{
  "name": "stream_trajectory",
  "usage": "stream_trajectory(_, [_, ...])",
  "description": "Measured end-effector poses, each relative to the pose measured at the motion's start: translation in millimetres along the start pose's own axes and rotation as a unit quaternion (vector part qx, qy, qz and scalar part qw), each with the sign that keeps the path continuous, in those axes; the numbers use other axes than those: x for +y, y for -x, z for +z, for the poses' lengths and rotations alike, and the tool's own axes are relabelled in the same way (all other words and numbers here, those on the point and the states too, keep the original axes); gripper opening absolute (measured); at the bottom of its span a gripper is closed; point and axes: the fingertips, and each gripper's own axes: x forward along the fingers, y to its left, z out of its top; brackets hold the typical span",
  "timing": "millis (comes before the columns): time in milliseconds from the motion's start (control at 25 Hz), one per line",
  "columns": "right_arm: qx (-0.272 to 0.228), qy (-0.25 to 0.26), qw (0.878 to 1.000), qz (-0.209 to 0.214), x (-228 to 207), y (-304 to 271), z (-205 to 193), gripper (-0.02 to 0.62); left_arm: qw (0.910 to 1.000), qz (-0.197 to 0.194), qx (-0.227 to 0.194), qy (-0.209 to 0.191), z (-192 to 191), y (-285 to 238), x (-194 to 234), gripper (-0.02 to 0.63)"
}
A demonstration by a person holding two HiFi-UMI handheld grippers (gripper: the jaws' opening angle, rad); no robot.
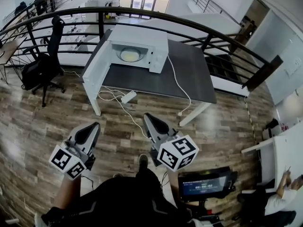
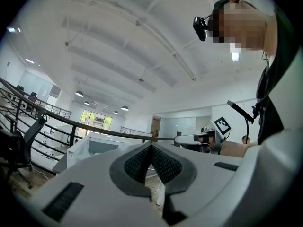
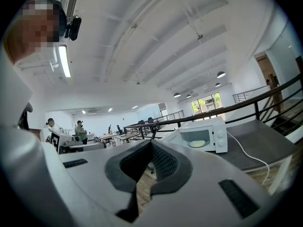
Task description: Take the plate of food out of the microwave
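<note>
Left tool: you are holding it low in front of your body and pointing it level. Its ribbed pads are meeting at the tips with nothing between them. That is probably deliberate, since nothing is within reach to grip yet.

Plate of food: it is sitting inside the microwave, pale against the lit cavity. The door looks swung open to the left, but I cannot be sure of that from here.

Microwave placing: it is standing at the far left end of the table, close to the railing. Its cable is trailing over the table's near edge towards the floor.

Right tool: you are carrying it level beside the left one. Its jaws are pressed together and empty, so it looks like a carrying pose rather than a reaching one.

Plate versus tools: the plate is lying well apart from both tools, ahead of you across bare wooden floor and up at table height. In the left gripper view the microwave is showing to the left of the closed tips. In the right gripper view the plate is showing to their right.

Judgement: you are only approaching, and the take-out has not begun.
</note>
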Motion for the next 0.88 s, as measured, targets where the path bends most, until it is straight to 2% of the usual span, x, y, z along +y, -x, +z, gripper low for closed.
stream_trajectory(360, [-0.011,-0.024,0.999,0.025,-58,-36,18,-0.011,0.9996,0.020,0.009,-0.014,7,-57,16,0.002])
stream_trajectory(600, [-0.010,0.004,0.999,0.052,-102,-52,43,-0.011,0.9989,0.033,0.003,-0.034,22,-112,20,0.002])
stream_trajectory(760, [-0.008,0.002,0.997,0.074,-130,-61,52,-0.011,0.9985,0.043,0.003,-0.035,21,-148,25,0.002])
stream_trajectory(880, [-0.003,0.028,0.995,0.099,-143,-64,55,-0.011,0.9986,0.042,0.003,-0.032,23,-170,21,0.002])
